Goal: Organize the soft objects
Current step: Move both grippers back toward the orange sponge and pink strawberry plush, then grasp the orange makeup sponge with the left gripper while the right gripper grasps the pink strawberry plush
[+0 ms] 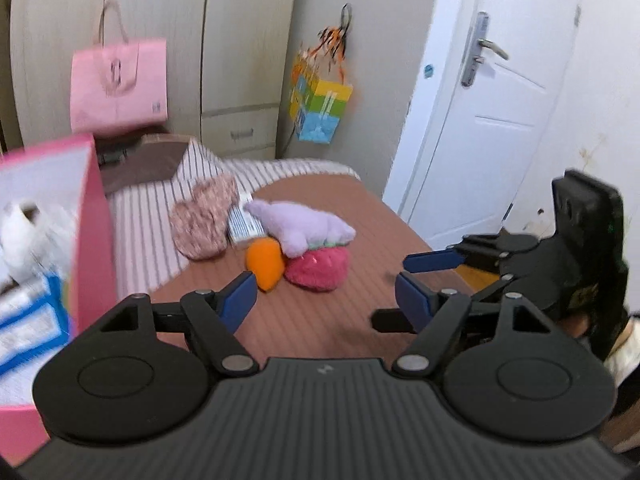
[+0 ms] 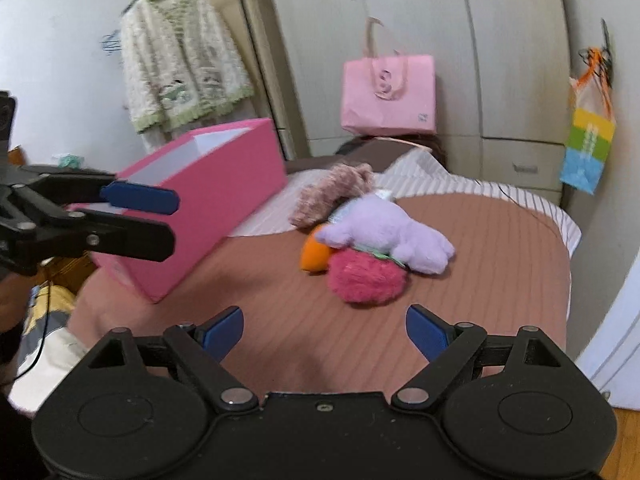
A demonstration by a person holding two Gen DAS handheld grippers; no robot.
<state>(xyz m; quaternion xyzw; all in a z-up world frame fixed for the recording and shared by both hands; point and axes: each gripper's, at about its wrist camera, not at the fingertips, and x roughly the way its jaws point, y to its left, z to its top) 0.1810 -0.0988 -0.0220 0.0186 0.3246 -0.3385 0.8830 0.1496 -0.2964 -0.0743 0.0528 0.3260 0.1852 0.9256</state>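
Task partly done, judging by the layout. The pink box (image 2: 200, 204) sits at the left of the bed (image 2: 500, 280) and already holds a white plush (image 1: 24, 236) and some blue-white packets (image 1: 28, 320). Left to sort: a pile mid-bed, well apart from the box: purple plush (image 2: 384, 232) lying on top of the pink strawberry plush (image 2: 364, 276), orange carrot plush (image 2: 314, 256) touching both, speckled pink plush (image 2: 332, 192) and a small blue-white packet (image 1: 244, 224) behind.

Left gripper (image 1: 324, 288): jaws wide, empty. Right gripper (image 2: 324, 332): jaws spread, nothing held, near edge of the bed, short of the pile.

Writing: none readable; the packets and the pink bag (image 2: 388, 92) on the wardrobe are too blurred.
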